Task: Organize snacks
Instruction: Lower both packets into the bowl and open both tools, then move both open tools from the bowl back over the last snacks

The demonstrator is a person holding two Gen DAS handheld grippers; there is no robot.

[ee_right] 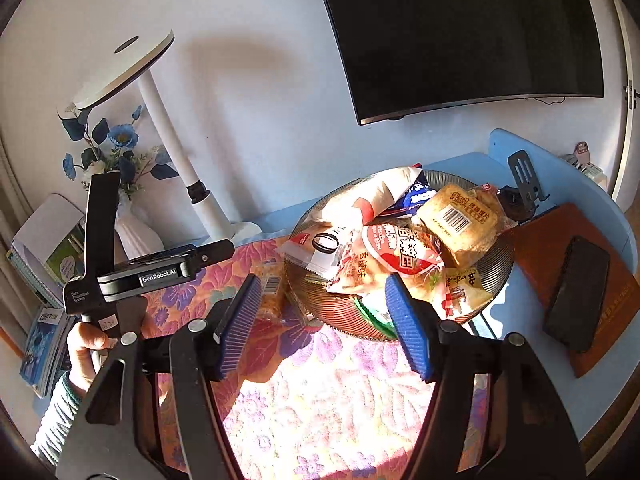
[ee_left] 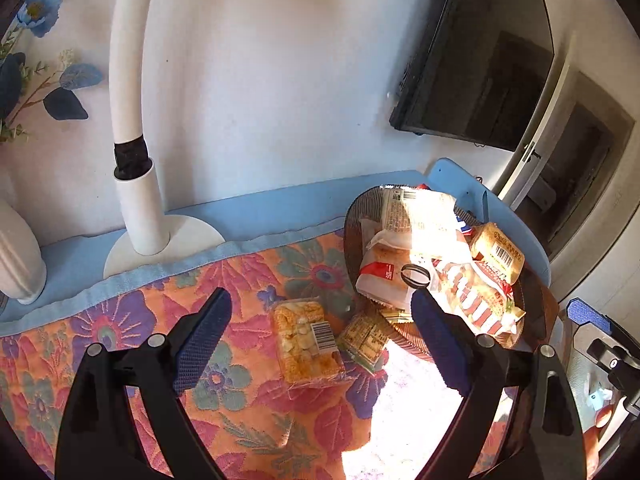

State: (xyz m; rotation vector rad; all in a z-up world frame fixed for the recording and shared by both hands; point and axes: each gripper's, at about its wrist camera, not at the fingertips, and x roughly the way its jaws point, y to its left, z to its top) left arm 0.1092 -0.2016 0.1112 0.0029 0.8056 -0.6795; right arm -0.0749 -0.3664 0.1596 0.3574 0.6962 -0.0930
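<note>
Blue table [ee_right: 568, 168] carries floral cloth [ee_left: 120, 344], white lamp base [ee_left: 160, 248], white vase [ee_right: 136, 236], brown notebook [ee_right: 548, 252]; snack basket [ee_right: 496, 264], clear-wrapped snack pack [ee_left: 304, 340] on cloth.

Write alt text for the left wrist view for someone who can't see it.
The open left gripper hovers over a floral cloth, its blue-padded fingers framing two snack packs lying beside a bowl heaped with more snacks. Behind stand a white lamp and a wall-mounted TV.
</note>
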